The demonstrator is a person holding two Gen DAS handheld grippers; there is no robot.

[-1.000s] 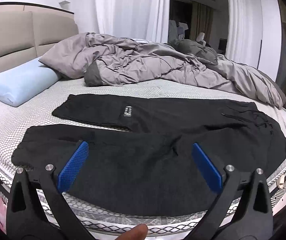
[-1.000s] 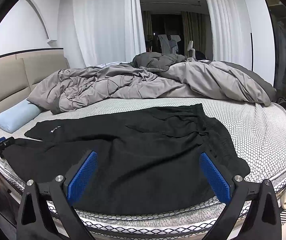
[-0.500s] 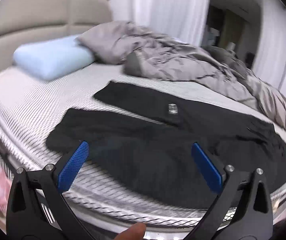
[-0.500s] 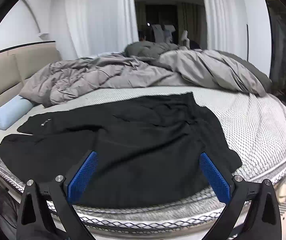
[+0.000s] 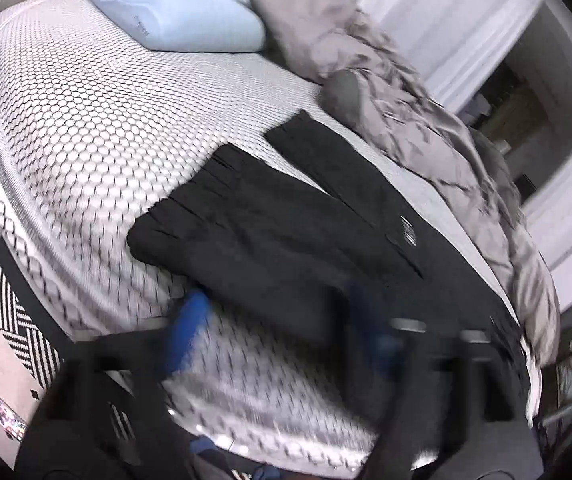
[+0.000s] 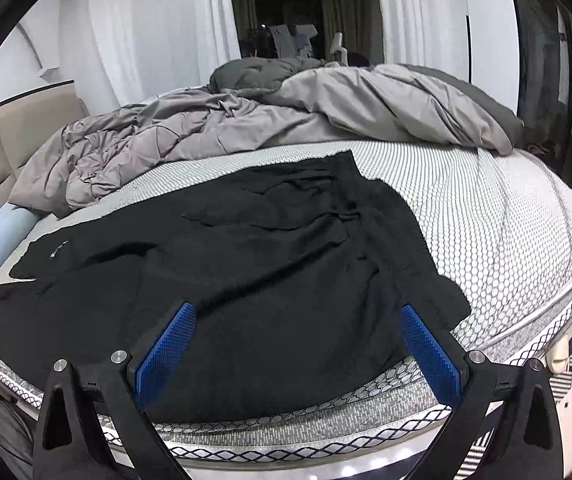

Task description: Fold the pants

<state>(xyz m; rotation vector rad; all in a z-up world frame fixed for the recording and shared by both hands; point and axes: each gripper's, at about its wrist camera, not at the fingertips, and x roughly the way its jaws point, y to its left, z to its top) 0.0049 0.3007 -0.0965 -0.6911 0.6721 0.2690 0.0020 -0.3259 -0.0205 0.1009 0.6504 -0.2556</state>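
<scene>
Here the black pants (image 6: 246, 272) lie spread flat on the mattress (image 6: 506, 232), with the waist toward the right of the right wrist view and both legs running off to the left, the far leg carrying a small white label. A crumpled grey duvet (image 6: 286, 120) is heaped behind them, and a pale blue pillow (image 5: 174, 8) sits near the headboard, well apart from the leg ends. The right gripper (image 6: 294, 344) hovers over the near edge of the pants with its blue pads spread wide and nothing between them. The left gripper (image 5: 286, 332) appears heavily blurred at the near edge of the bed, by the cuff end of the near leg; its jaws are closing, one blue pad over the bare mattress and the other over the black cloth, so the leg's edge seems to lie between them, but whether the pads press on it I cannot tell. In the left wrist view the two leg ends lie side by side, slightly apart. A patterned floor (image 5: 2, 320) shows beside the bed.
</scene>
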